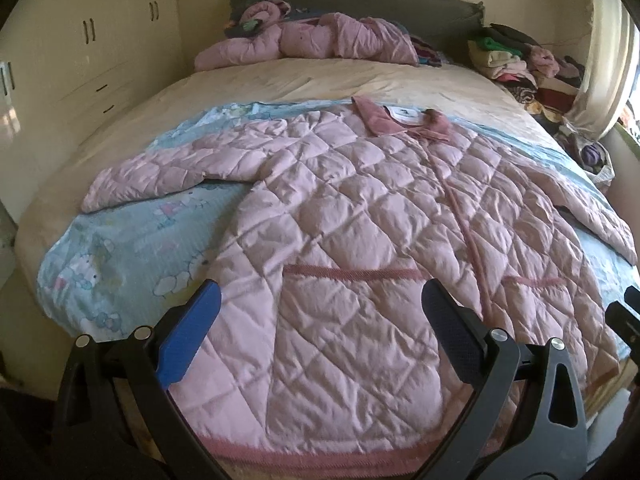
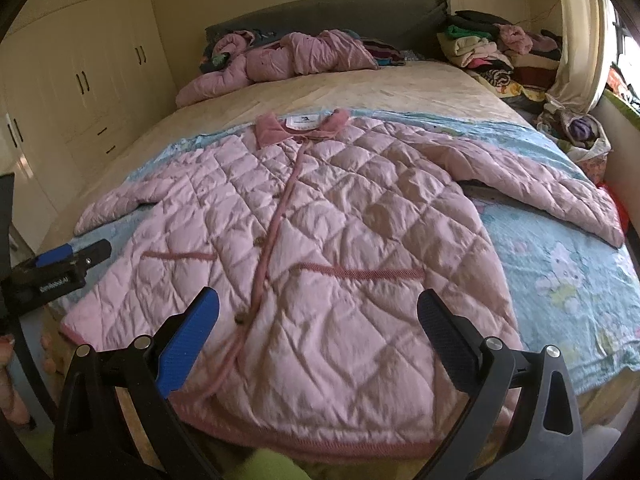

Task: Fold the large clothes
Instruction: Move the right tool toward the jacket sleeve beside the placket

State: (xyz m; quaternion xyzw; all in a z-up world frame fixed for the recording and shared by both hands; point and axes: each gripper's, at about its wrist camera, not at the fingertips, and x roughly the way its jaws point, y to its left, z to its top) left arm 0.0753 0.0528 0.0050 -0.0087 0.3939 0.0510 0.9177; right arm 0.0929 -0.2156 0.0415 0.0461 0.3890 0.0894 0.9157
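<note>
Left wrist view:
- left gripper (image 1: 318,322): jaws spread wide, nothing held, hovering over near hem.
- quilted pink coat (image 1: 360,220): flat, front up, buttoned, on blue cartoon blanket (image 1: 120,256) over bed (image 1: 320,76).
- long axis: near-to-far, hem (image 1: 320,450) near, corduroy collar (image 1: 400,118) far.
- left sleeve (image 1: 160,176): splayed out to left, cuff far-left of gripper, apart from it.
- right gripper tip (image 1: 630,308): just visible at right edge, state not readable here.
- far clutter: second pink quilted garment (image 1: 320,38) bunched at headboard, clothes pile (image 1: 516,60) far right.

Right wrist view:
- right gripper (image 2: 318,322): jaws spread wide, empty, above lower right half of coat (image 2: 320,220).
- placket (image 2: 276,220): runs near-far, slightly left of gripper centre.
- right sleeve (image 2: 532,184): stretched out right and far, cuff well apart from gripper.
- left gripper (image 2: 72,260): seen side-on at left, near left hem corner, opening not readable from this angle.
- wardrobe (image 2: 80,72): left wall, irrelevant.

Judgement:
- stage: coat spread, no fold made yet.
- key relation: coat lies straight ahead of both grippers; each sleeve on its own gripper's side, so left nearer left sleeve, right nearer right sleeve.
- probable next: sleeves inward across body, then hem toward collar.
</note>
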